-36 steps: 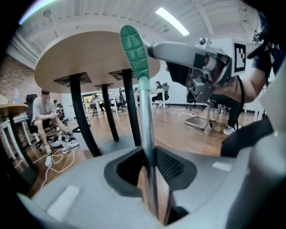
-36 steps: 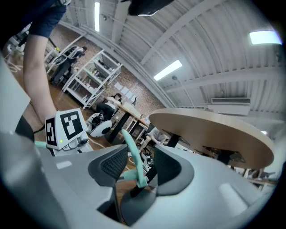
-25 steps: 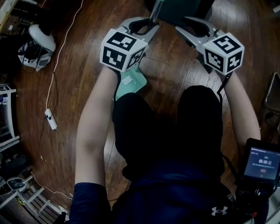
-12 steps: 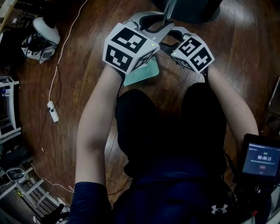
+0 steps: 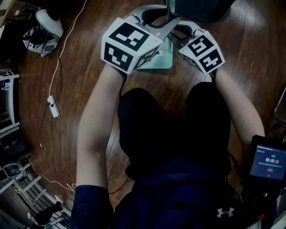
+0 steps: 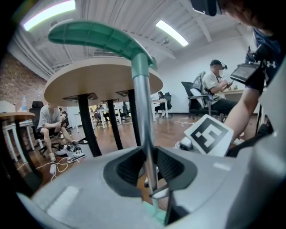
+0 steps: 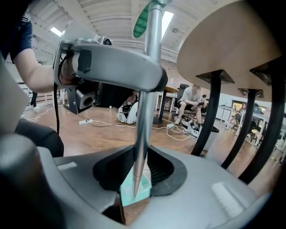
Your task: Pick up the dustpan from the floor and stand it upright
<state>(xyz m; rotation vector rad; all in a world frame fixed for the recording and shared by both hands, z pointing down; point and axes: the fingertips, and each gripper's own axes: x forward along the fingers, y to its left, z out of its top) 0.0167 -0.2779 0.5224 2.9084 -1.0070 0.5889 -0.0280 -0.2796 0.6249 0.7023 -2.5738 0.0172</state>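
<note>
The dustpan has a teal pan (image 5: 161,60), a long silver pole (image 6: 142,112) and a green grip (image 6: 96,36) at the top. It stands close to upright, pan down over the wooden floor. My left gripper (image 5: 166,23) is shut on the pole, seen in the left gripper view (image 6: 149,169). My right gripper (image 5: 181,30) has just been closing with the pole (image 7: 145,89) between its jaws, and its pads (image 7: 156,167) now press on it just beside the left gripper (image 7: 111,62). Below them hangs the teal pan (image 7: 136,188).
A round table (image 6: 103,78) on dark legs stands right ahead, its base (image 5: 196,9) at the top of the head view. A power strip with a white cable (image 5: 52,109) and shoes (image 5: 40,33) lie to the left. People sit in the background. My knees are just below the grippers.
The right gripper swung left from beside the pole and closed on it next to the left gripper. The left gripper rose with the dustpan, and the pan shifted up and right.
</note>
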